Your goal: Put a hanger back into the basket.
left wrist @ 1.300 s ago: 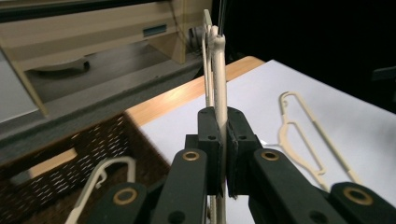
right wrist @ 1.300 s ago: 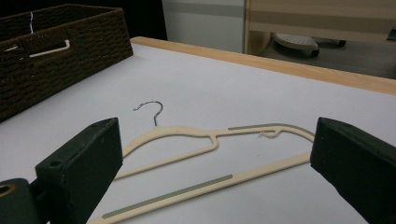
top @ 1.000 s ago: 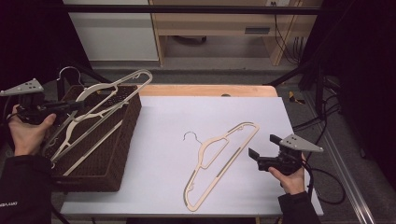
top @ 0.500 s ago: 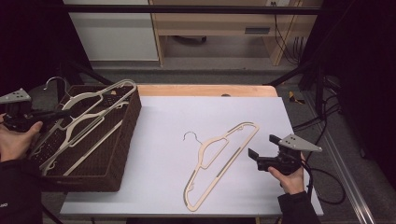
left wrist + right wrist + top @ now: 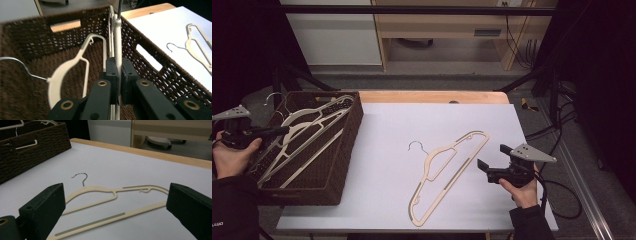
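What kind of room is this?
Probably a lab or workshop set up for recording: a white-topped table bears cream plastic hangers and a brown woven basket, with black cables trailing on the floor.

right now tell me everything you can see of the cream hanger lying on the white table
The cream plastic-looking hanger with a thin metal hook lies flat on the white table, running diagonally, apart from the dark brown wicker basket. Its hook points toward the far left. The straight bottom bar carries grey grip strips, and a small notch sits near one shoulder end. Nothing touches it but the table; the right gripper waits just beside its bar, jaws open toward it.
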Tool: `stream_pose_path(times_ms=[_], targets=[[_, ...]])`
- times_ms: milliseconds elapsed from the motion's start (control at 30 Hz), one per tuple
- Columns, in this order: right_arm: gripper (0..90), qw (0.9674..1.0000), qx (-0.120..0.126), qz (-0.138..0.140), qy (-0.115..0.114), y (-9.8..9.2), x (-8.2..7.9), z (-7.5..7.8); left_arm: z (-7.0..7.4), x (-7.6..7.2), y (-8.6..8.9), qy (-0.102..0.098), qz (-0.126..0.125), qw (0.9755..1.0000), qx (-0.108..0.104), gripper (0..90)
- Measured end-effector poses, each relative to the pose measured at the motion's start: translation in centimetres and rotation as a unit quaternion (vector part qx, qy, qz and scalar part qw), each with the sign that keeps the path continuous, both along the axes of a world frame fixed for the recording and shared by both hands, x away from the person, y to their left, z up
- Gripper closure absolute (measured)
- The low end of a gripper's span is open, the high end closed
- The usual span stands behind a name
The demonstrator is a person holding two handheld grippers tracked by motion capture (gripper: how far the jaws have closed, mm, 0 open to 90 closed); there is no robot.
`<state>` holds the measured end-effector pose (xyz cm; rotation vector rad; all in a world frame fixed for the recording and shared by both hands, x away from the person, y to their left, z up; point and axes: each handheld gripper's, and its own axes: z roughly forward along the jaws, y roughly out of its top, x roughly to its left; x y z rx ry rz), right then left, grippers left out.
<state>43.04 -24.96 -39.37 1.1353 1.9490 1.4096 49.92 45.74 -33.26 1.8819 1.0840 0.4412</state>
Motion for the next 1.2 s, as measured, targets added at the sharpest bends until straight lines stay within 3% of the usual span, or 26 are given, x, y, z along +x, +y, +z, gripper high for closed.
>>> stream_pose_path(times_ms=[433, 633, 833, 1000, 1067, 1100, 1200], targets=[[2.7, 1.0000, 0.000, 0.002, 0.000, 0.2, -0.1, 0.1, -3.3, 0.3, -0.5, 0.039, 0.026, 0.9987, -0.018, 85.9], [2.7, 1.0000, -0.001, 0.002, 0.001, 0.1, -0.1, 0.1, -3.9, 0.9, -1.3, 0.062, 0.029, 0.9976, -0.001, 85.5], [2.7, 1.0000, 0.000, 0.003, 0.002, 0.2, -0.1, 0.1, -4.4, 1.2, -0.8, 0.072, 0.061, 0.9956, 0.005, 83.9], [2.7, 1.0000, -0.001, 0.004, 0.002, 0.2, -0.1, 0.1, -4.5, 1.4, -0.5, 0.080, 0.109, 0.9901, 0.035, 81.4], [2.7, 1.0000, -0.002, 0.003, 0.002, 0.3, 0.0, 0.0, -4.9, 1.5, -0.3, 0.082, 0.138, 0.9851, 0.060, 79.3], [2.7, 1.0000, -0.002, 0.004, 0.002, 0.3, 0.0, 0.0, -5.1, 1.6, -0.2, 0.091, 0.149, 0.9827, 0.061, 76.7], [2.7, 1.0000, -0.003, 0.005, 0.002, 0.3, 0.0, 0.0, -5.2, 1.7, 0.1, 0.101, 0.163, 0.9798, 0.056, 76.2]])
